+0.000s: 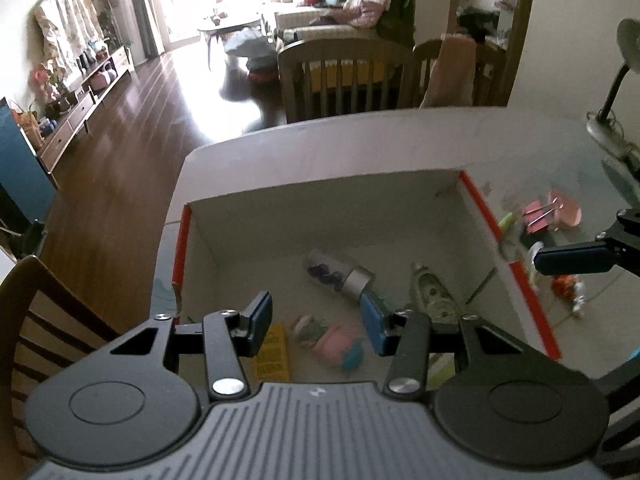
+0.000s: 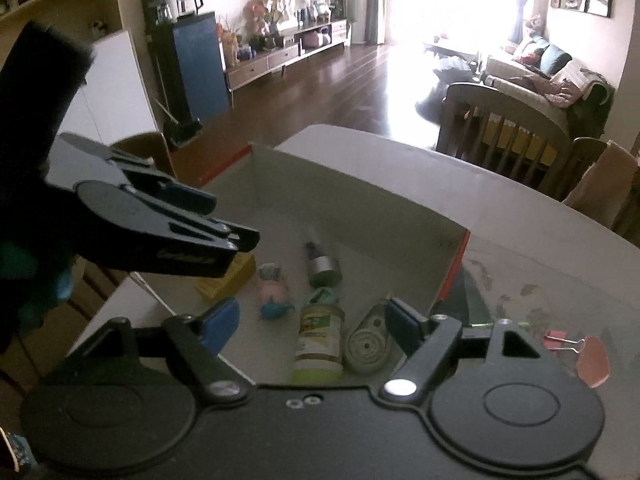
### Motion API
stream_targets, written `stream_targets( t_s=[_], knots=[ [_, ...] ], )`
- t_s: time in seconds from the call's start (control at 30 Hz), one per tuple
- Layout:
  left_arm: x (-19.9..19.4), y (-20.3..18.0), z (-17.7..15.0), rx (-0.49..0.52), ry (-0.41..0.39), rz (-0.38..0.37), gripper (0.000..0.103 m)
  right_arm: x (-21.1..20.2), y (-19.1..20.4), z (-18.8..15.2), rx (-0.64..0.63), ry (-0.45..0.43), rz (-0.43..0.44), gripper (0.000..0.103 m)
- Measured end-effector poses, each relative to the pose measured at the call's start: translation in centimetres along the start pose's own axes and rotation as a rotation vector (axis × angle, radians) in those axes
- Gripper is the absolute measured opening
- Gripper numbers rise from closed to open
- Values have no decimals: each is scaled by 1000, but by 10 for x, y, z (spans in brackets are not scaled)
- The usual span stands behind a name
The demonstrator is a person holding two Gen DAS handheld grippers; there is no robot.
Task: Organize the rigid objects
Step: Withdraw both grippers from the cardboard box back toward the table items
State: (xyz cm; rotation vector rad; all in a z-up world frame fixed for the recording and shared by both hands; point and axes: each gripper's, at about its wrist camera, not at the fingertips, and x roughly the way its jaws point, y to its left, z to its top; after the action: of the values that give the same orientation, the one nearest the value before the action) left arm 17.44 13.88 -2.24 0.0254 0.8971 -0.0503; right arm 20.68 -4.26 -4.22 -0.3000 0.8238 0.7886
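Both the left gripper (image 1: pixel 316 322) and right gripper (image 2: pixel 310 326) are held released and empty above the box (image 1: pixel 320 196), where the glue bottle (image 2: pixel 319 344), tape dispenser (image 2: pixel 368 340) and yellow block (image 1: pixel 273 350) are gathered; a pink binder clip (image 1: pixel 538 214) is left outside, far right on the table (image 1: pixel 360 140)

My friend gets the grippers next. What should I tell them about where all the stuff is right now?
Left gripper: open, holding nothing, over the box.
Right gripper: open, holding nothing, over the box's near edge.
In the box: yellow block, pink and blue toy, small bottle with a silver cap, correction tape dispenser, green-labelled jar.
Still out on the table, right of the box: pink binder clips, an orange toy, a few small blurry bits.
Left to do: put those in the box too.
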Motion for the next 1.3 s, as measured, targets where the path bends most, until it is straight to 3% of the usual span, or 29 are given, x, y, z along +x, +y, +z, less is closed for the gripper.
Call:
stream_targets(
  t_s=[0.47, 0.57, 0.93, 1.03, 1.3],
  knots=[
    [-56, -24, -12, -58, -118, -49, 48, -56, -7, -18, 56, -75, 28, 87],
    [-65, -29, -16, -80, -143, -63, 63, -68, -11, -24, 66, -93, 29, 88],
    [-80, -74, -22, -65, -194, -68, 63, -115, -44, -57, 117, -188, 25, 101],
    [-81, -88, -23, -64, -205, -82, 76, -124, -59, -69, 142, -202, 30, 103],
    [-72, -126, -26, -65, -230, -129, 84, -137, -96, -101, 185, -211, 4, 103]
  ],
)
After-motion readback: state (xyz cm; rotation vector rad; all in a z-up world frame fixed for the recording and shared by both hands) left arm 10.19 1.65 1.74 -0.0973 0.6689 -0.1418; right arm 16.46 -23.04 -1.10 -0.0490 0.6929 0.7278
